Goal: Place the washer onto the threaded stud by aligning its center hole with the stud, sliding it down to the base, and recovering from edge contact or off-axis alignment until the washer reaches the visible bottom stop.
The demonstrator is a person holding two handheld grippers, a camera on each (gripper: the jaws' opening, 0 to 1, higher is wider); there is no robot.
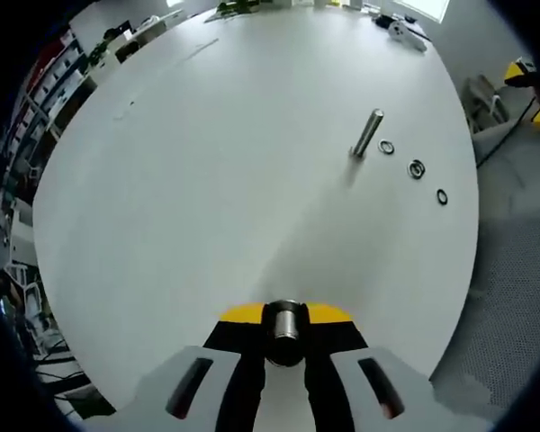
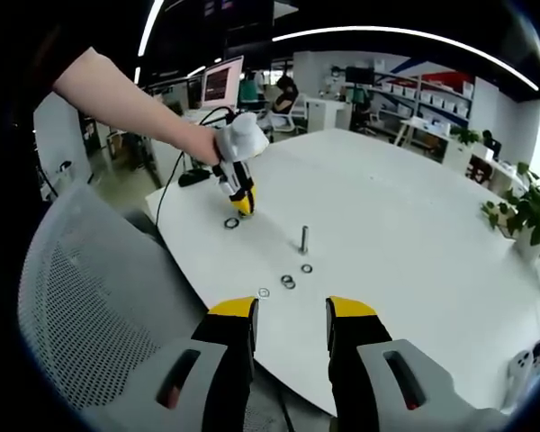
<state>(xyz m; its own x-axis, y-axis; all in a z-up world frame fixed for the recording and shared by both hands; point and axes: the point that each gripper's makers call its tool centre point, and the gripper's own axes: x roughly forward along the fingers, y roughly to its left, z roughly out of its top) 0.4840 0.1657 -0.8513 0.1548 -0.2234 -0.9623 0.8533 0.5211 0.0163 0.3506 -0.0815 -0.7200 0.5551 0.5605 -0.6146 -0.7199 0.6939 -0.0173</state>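
The left hand-held gripper (image 1: 285, 335) is closed on a short metal cylinder (image 1: 285, 324), pinched between its yellow-tipped jaws; whether it is a nut, a sleeve or a stack of washers is hard to tell. In the right gripper view that same gripper (image 2: 242, 203) sits low over the desk (image 2: 414, 225), just above a ring (image 2: 231, 222) lying flat there. The right hand-held gripper (image 2: 292, 310) is open and empty, held back off the near edge of the desk.

The stud (image 1: 368, 133) stands upright on the desk, bare along its whole length. Three washers lie in a row just beside it: one (image 1: 387, 146) close to its base, a second (image 1: 417, 168) a little further out, a third (image 1: 442, 196) beyond that. None is on the stud yet.

To do the step well, the washer probably needs gripping by its rim with the hole left clear, then bringing level over the stud's tip. If an edge catches on the thread, a small lift and re-centring should serve better than pressing down. It should drop to the base.

The desk is large, white and rounded. Around it is an open office: a mesh chair (image 2: 90, 288) close by, monitors (image 2: 220, 83), shelving (image 2: 414, 94), a plant (image 2: 531, 211) and strip lights overhead.
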